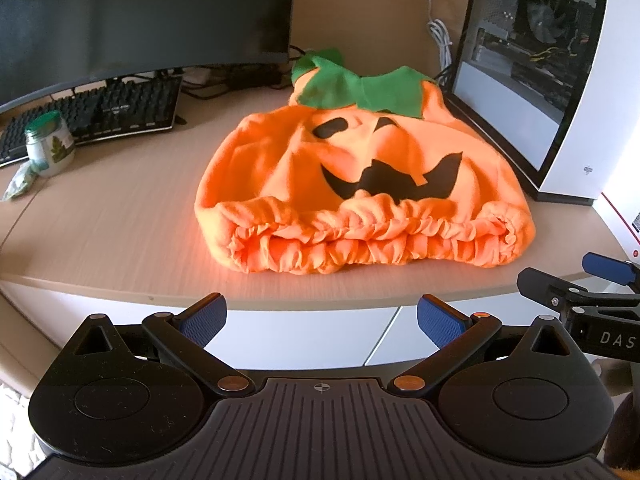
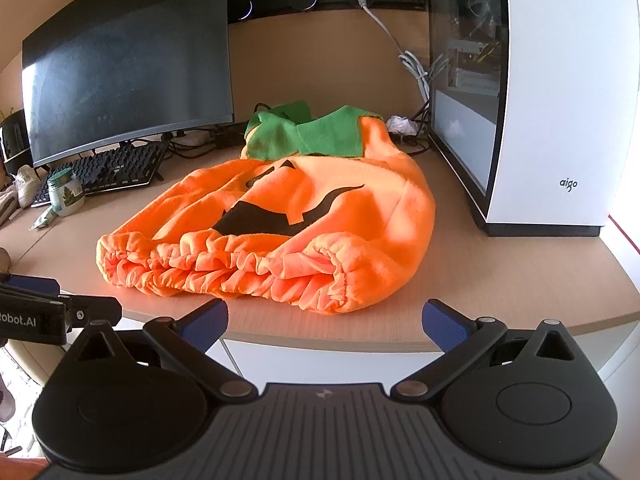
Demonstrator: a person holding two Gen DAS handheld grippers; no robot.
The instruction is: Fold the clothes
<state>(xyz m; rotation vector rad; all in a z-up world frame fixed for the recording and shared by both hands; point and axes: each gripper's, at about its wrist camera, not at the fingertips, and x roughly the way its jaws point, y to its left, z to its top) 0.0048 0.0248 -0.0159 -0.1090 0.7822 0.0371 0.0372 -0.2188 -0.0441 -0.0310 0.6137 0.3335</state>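
The soft, light fleece pumpkin costume (image 1: 360, 184) lies spread on the surface (image 1: 120, 240); its gathered elastic hem (image 1: 360, 240) looks grippable. Both hand-held grippers, left (image 1: 321, 314) and right (image 2: 325, 320), gape wide, empty.

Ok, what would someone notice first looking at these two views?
The bright orange pumpkin costume with its black grin lies mid-desk, green collar toward the wall. Behind it, a dark monitor stands left and a white computer case right. Both claws, left and right, hover open before the desk edge.

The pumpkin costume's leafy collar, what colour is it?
Green, on the orange pumpkin costume; the leafy collar shows best in the right wrist view.
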